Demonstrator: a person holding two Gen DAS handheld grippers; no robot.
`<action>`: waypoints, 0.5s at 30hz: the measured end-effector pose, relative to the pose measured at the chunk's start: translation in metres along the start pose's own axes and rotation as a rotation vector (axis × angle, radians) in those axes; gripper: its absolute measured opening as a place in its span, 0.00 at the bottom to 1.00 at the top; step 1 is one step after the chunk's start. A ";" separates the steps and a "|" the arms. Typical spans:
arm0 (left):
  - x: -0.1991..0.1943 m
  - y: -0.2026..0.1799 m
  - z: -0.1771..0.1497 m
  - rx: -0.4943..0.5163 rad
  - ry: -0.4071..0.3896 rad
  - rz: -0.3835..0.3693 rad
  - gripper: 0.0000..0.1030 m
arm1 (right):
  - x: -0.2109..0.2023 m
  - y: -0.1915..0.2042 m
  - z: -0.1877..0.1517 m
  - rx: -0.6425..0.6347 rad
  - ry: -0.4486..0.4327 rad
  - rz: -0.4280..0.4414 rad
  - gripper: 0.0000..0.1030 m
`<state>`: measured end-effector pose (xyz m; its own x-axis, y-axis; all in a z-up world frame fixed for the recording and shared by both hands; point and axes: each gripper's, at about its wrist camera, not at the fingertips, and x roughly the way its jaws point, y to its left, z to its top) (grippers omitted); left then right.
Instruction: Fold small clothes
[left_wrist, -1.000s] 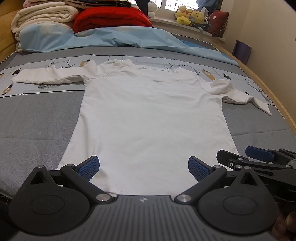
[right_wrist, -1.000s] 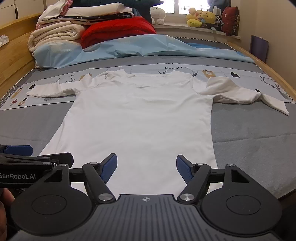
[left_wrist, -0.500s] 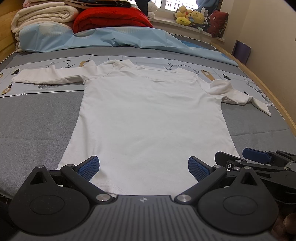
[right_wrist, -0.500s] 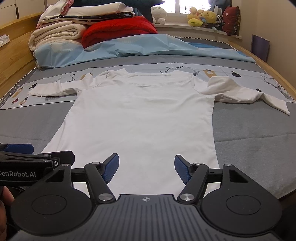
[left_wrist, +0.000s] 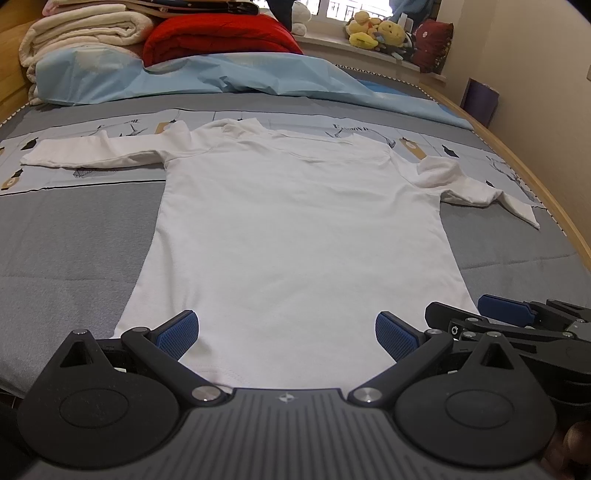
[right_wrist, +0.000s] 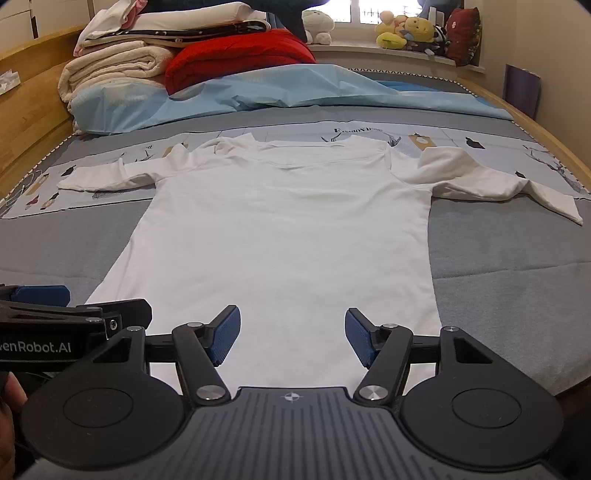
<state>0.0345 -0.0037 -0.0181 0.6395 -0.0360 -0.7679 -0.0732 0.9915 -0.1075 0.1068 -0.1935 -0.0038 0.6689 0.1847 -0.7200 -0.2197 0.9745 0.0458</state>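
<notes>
Both sets of jaws are spread wide with nothing between them. The left gripper (left_wrist: 286, 334) sits low over the near hem of the shirt (left_wrist: 299, 236), its blue pads (left_wrist: 176, 334) framing the hem from the left corner to past the middle. The right gripper (right_wrist: 291, 339) is in pretty much the same pose, low and level, pointing straight up the shirt (right_wrist: 288, 236) toward the collar, its pads (right_wrist: 225, 339) over the hem's middle-to-right part. The two are side by side and close: in the right wrist view the left gripper (right_wrist: 40, 295) pokes in at the left edge, and in the left wrist view the right gripper (left_wrist: 504, 308) shows at the right edge near the hem's right corner. Can't tell if any pad actually touches the fabric.

The shirt is white, long-sleeved, laid flat on the grey bed (left_wrist: 66, 258) with the hem nearest the cameras and the collar at the far end. The body is smooth. The left sleeve (left_wrist: 92, 153) lies straight out to the side, pretty flat. The right sleeve (right_wrist: 480, 181) is bunched at the shoulder and bent, cuff angling back toward the near side.

Beyond the collar there's a light blue sheet (right_wrist: 277, 88), then a red blanket (right_wrist: 236, 55) and folded cream blankets (right_wrist: 114, 70) stacked at the far left. Plush toys (right_wrist: 406, 33) sit on the windowsill.
</notes>
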 end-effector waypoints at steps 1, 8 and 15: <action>0.000 -0.001 0.000 0.001 0.001 0.000 0.99 | 0.000 0.000 0.000 0.000 0.004 -0.001 0.63; 0.000 -0.001 0.000 0.010 0.006 -0.005 0.99 | 0.002 -0.003 0.000 0.005 0.033 -0.004 0.61; 0.000 0.002 0.000 0.015 0.003 -0.011 0.96 | 0.002 -0.002 -0.001 -0.008 0.019 -0.002 0.58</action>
<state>0.0347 -0.0020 -0.0183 0.6383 -0.0475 -0.7683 -0.0546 0.9928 -0.1068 0.1077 -0.1950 -0.0064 0.6560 0.1799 -0.7330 -0.2236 0.9739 0.0389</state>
